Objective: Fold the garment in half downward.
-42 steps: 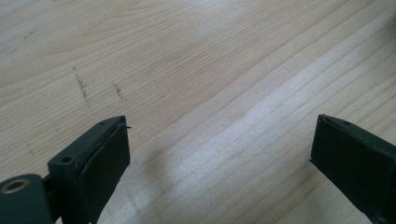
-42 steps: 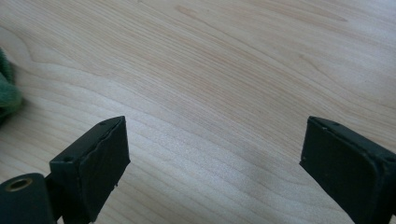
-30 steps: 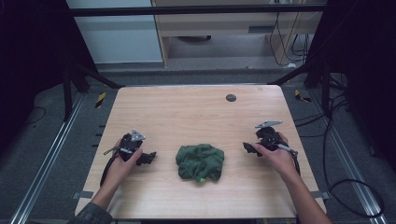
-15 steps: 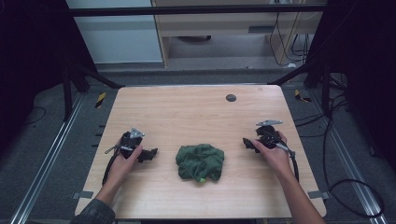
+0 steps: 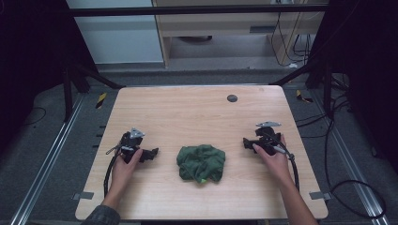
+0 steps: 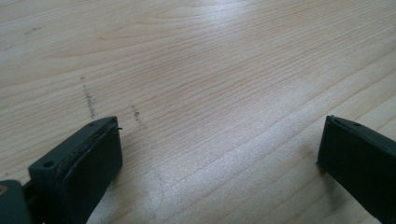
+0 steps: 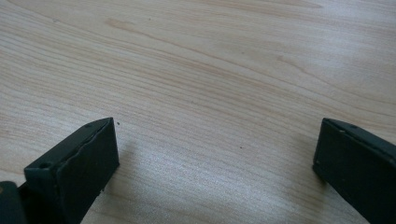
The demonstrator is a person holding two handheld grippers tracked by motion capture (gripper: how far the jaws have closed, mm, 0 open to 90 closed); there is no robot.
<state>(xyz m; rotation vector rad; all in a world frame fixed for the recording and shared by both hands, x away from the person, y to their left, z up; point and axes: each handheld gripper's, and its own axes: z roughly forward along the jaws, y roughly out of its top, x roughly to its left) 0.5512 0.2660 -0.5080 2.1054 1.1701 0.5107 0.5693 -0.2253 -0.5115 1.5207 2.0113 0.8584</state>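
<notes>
So, going left to right in the high view: the person's left hand (image 5: 123, 165) comes in from the bottom edge and rests on the light wood table (image 5: 197, 117), holding the left gripper (image 5: 151, 153) low on the surface w/ its tip aimed right, toward the middle. A black cable (image 5: 109, 172) loops back from it along the forearm. In the left gripper view its 2 black jaws stand wide apart, nothing between them but bare wood grain w/ a few small dark scuff marks (image 6: 88, 99). Near the table's centre, slightly toward the person, lies a crumpled dark green cloth (image 5: 201, 162), bunched in a loose heap, roughly midway between the 2 grippers and apart from both. Farther back, near the far edge, sits a small dark round spot (image 5: 232, 98); can't tell what it is. At the right, the right hand (image 5: 274, 157) holds the right gripper (image 5: 246, 142) w/ its tip pointing left toward the cloth, grey plate (image 5: 268, 124) on top, cable (image 5: 294, 171) trailing back beside the forearm. Its own view shows both jaws spread wide over bare wood, holding nothing.
</notes>
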